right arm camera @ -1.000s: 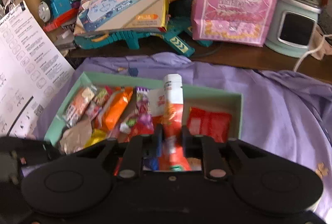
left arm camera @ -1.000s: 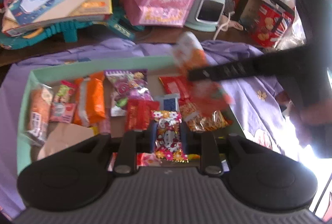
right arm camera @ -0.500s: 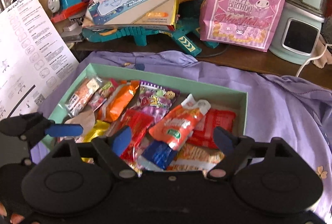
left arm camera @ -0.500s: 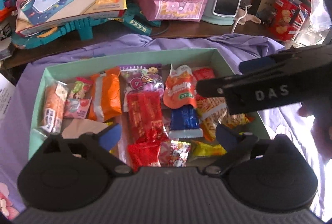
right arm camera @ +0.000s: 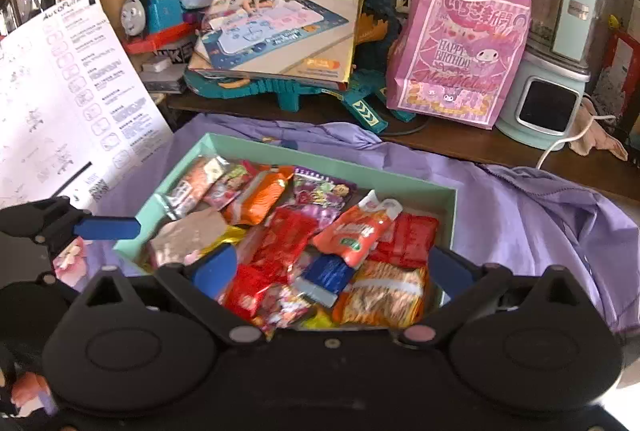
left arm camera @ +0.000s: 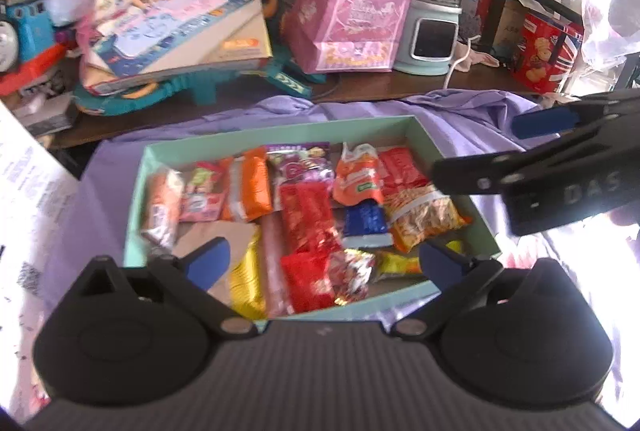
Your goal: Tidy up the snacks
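On the left, the left gripper point(left arm camera: 324, 263) hangs over the near edge of the mint box point(left arm camera: 424, 135), its jaws opening wide with nothing gripped. The snacks point(left arm camera: 308, 215) lie packed inside the box, on a purple cloth point(right arm camera: 520, 207) over the worktop. To the right, the right gripper point(right arm camera: 328, 267) opens too, empty, above the box.

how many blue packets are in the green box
1: a blue packet near the middle of the green box, under the orange pouch and beside the noodle-print bag. Others may lie buried.
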